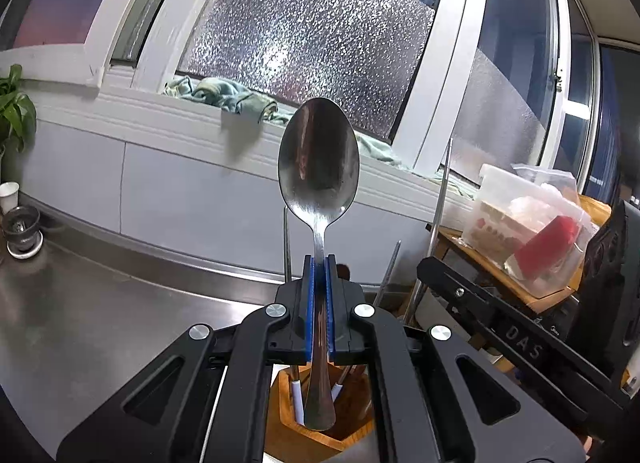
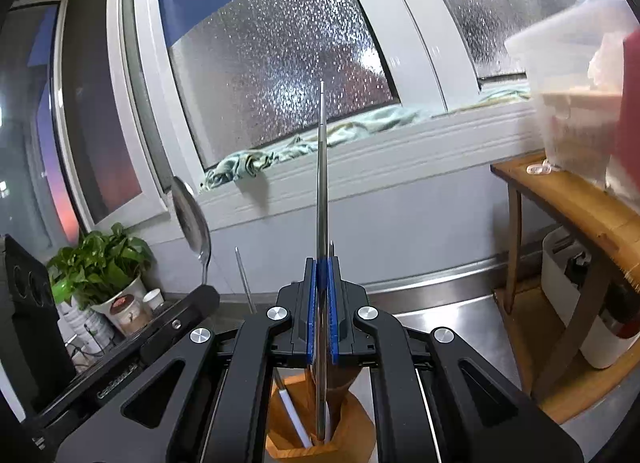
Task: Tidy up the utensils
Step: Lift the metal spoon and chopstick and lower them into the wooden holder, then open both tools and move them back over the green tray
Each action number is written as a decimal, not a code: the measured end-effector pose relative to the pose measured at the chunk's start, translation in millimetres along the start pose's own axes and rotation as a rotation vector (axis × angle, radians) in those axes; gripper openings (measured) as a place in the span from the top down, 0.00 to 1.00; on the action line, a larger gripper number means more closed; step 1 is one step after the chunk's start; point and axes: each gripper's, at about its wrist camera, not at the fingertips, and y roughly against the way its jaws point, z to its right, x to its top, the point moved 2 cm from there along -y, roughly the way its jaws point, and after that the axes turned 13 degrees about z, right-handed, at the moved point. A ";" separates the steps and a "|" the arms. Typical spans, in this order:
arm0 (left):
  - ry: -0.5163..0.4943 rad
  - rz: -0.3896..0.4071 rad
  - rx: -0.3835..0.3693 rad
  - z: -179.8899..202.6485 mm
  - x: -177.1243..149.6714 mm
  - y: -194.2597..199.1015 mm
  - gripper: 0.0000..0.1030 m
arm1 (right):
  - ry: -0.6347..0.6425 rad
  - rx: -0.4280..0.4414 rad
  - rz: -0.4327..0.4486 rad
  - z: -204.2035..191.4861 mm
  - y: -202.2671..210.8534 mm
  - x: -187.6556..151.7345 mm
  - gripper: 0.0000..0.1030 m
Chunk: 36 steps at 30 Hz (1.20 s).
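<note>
On my left cam, the wooden holder (image 1: 316, 419) sits at 6 o'clock under the left gripper (image 1: 319, 263), with a couple of white-tipped utensils standing in it. The spoon (image 1: 319, 159) points up to 12 with its handle end down in the holder, blue pads (image 1: 307, 303) pinched on its stem. Over at 3 o'clock a clear plastic tub (image 1: 516, 219) holds packets and something red. On my right cam, the right gripper (image 2: 322, 265) is clamped on a thin metal chopstick (image 2: 321, 167), upright toward 12, its lower end down in the same holder (image 2: 320, 435).
</note>
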 end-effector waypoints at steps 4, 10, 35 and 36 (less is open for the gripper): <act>0.010 -0.003 -0.001 -2.7 -8.6 -1.6 0.97 | 0.011 0.023 -0.016 1.0 5.1 -7.8 0.95; -0.026 -0.018 -0.001 -1.1 -19.7 -2.6 0.97 | 0.007 0.015 -0.048 9.0 8.9 -20.0 0.95; 0.003 -0.245 -0.015 -32.3 -48.4 36.8 0.76 | -0.030 0.047 -0.273 16.1 35.9 -60.8 0.91; 0.006 -0.247 -0.012 -33.2 -47.0 41.0 0.72 | -0.023 0.040 -0.278 16.1 39.5 -60.1 0.90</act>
